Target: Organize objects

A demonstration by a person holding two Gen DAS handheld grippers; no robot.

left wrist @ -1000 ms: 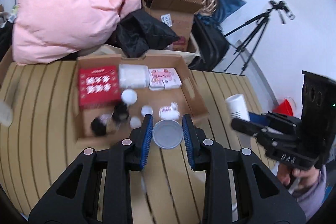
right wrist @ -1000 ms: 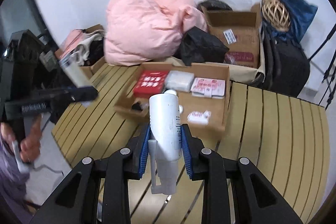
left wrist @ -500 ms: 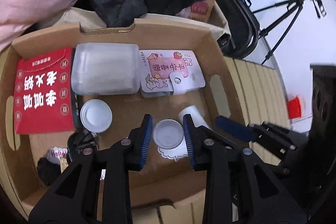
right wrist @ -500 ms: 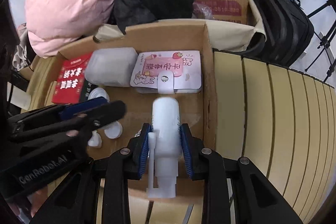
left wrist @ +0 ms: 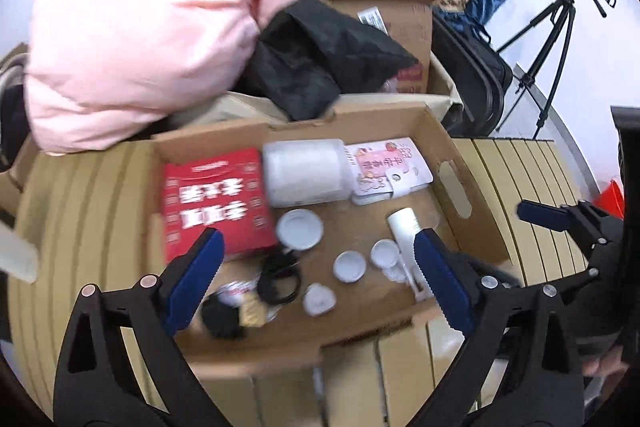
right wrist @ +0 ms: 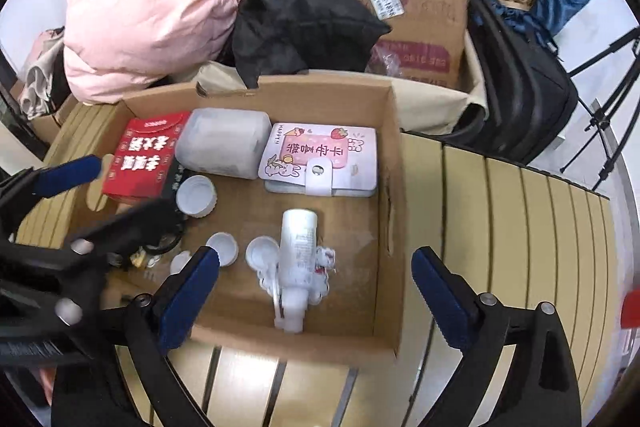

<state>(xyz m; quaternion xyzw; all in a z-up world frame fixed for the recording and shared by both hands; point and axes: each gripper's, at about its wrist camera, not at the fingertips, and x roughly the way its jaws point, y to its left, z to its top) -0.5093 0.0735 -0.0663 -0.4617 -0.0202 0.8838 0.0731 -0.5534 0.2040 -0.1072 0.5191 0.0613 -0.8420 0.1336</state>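
White pump bottle (right wrist: 298,259) lies flat in box (right wrist: 390,187); both tongs spread, empty.

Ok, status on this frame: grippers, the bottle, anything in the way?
Left gripper open, empty. Right gripper open, empty. White pump bottle lying in the cardboard box, beside small white lids. Nothing obstructing.

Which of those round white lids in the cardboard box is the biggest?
The largest white lid lies beside the red box, just in front of the translucent container. The two smaller lids sit nearer the white pump bottle.
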